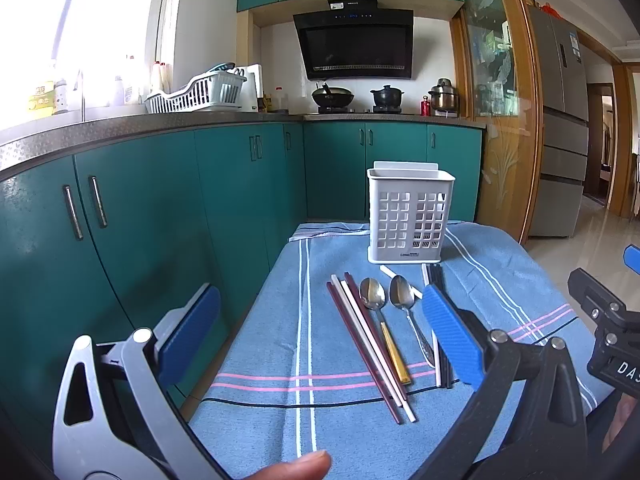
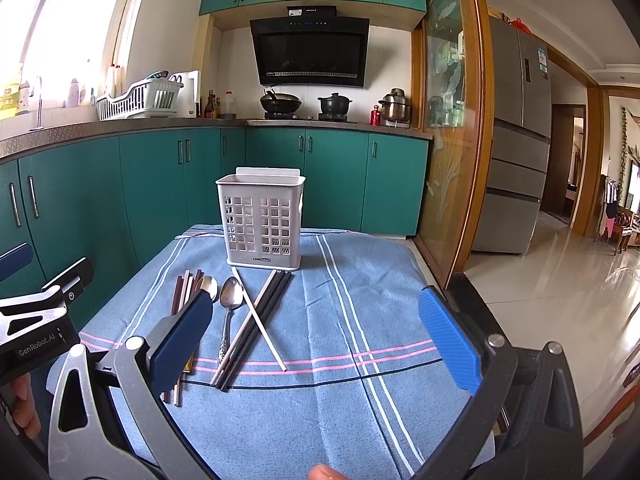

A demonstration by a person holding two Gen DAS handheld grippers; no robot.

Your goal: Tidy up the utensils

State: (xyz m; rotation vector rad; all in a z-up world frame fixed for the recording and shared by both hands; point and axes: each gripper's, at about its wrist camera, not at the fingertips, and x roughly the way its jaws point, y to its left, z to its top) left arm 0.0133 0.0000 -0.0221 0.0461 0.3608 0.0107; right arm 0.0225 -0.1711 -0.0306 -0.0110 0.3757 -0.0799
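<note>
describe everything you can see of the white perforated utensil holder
The white plastic utensil holder is a tall rectangular caddy standing upright at the far end of the blue striped cloth. Its front wall has two grids of square holes above a small dark label at the base. A raised flat panel rises behind the back rim. Nothing shows above its rim. Chopsticks and spoons lie just in front; whether any touch its base is unclear. Neither gripper touches it.

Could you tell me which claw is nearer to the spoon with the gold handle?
Left. The left claw straddles the gold-handled spoon; the right claw is open further right, past it.
</note>
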